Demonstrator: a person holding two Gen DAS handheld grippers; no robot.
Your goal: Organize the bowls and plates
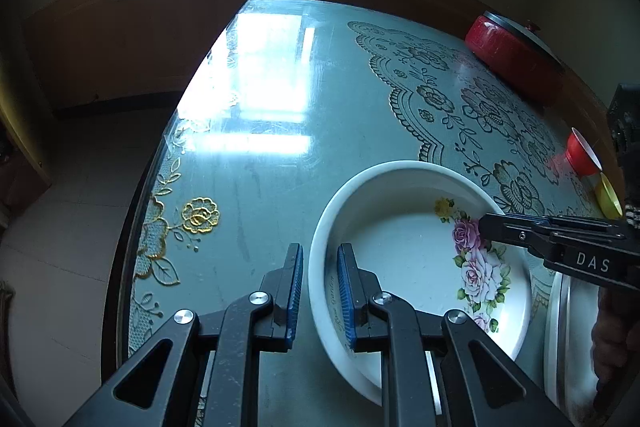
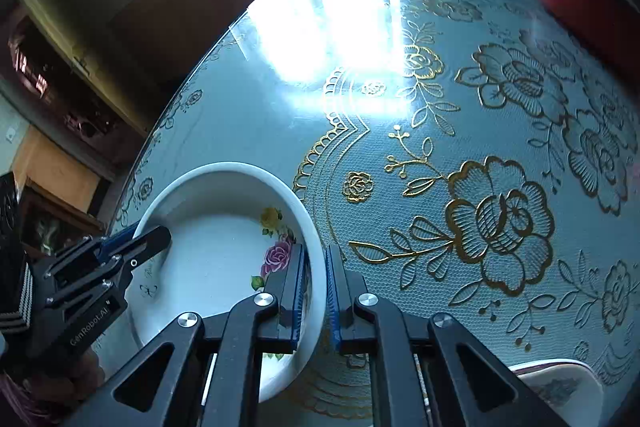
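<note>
Here, each line runs from the biggest thing down.

Tabletop (image 1: 256, 131): glossy glass over a lace cloth, spreading ahead of both tongs; glare from the window makes the surface look slick.

Floral bowl (image 1: 404, 251): white, deep-walled, roses printed inside; it sits between the two tongs, each astride one side of its rim.

Red pot (image 1: 516, 55): far beyond the right tongs, well apart from the bowl.

Left tongs (image 1: 320, 291): narrow, one blue pad outside the rim and one inside, pinching the wall.

Right tongs (image 2: 318, 293): likewise narrow and clamped on the opposite rim.

Risk: probably a slip, since smooth glazed walls offer the pads little bite; uneven lifting by the two hands could tilt the bowl and drop it on the glass.
</note>
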